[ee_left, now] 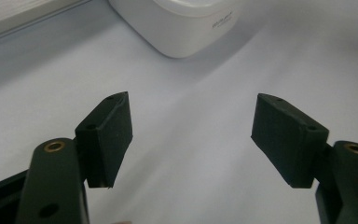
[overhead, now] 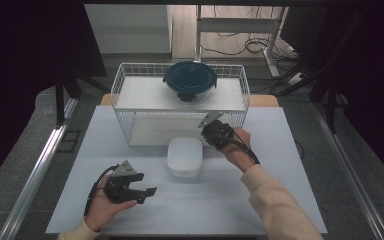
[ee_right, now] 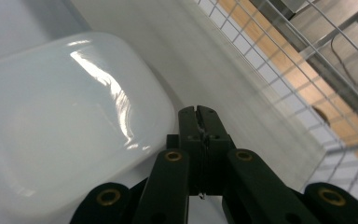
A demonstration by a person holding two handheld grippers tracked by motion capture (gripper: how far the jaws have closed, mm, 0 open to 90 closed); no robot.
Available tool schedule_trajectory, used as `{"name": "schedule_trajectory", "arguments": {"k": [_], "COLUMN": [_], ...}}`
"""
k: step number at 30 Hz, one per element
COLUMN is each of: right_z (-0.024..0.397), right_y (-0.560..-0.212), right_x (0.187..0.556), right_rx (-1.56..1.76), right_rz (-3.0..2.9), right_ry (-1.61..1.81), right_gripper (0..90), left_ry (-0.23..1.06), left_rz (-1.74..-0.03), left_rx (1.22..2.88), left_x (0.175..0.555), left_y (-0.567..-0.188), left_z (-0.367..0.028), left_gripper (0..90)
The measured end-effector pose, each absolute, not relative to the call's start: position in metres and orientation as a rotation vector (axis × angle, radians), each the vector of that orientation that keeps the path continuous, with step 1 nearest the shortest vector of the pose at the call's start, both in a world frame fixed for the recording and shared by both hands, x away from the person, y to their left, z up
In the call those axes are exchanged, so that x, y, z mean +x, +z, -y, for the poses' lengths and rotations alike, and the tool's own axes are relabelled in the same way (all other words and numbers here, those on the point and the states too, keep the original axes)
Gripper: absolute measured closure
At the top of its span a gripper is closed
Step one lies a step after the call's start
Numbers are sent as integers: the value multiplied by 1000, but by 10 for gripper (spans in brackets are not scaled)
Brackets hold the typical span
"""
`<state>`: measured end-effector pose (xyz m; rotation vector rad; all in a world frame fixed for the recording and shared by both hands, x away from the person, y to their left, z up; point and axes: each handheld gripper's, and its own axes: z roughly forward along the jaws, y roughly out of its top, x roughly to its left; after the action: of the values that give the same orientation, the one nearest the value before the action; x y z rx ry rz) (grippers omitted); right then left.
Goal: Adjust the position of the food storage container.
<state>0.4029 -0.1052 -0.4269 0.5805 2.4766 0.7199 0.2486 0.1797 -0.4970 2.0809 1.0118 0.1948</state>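
The white box (overhead: 185,156) is seen at the middle of the bench (overhead: 260,200), just in front of the wire rack (overhead: 125,82), untouched by either tool. The left tool (overhead: 147,192) is held low over the bench, left of the box and apart from it; its jaws are spread wide, with nothing between the pads (ee_left: 109,135). The right tool (overhead: 206,121) is held just beside the box's far right corner, against the rack's front; its jaws are pressed together on nothing. In the right gripper view, the box (ee_right: 65,121) is seen left of the closed tool (ee_right: 199,112). A lidded glass bowl (overhead: 190,80) is carried on the rack's upper shelf.
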Motion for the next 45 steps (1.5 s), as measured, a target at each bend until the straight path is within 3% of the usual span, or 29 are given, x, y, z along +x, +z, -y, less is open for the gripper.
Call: {"name": "schedule_trajectory", "arguments": {"k": [11,30,45], "right_z": [59,55,51], "right_y": [-450,-459,-455], "right_x": [425,429,407], "right_rx": [328,201,116], "right_rz": [-2519,-2558,-2636], "right_ry": [579,514,520], "right_gripper": [897,899,899], "left_ry": [179,127,101], "left_rz": [-1009,-1024,-1032], "left_rx": [2088,2076,2060], "left_x": [248,249,251], "left_y": [-500,-503,-502], "left_z": [-178,-178,-182], "left_gripper": [278,285,286]}}
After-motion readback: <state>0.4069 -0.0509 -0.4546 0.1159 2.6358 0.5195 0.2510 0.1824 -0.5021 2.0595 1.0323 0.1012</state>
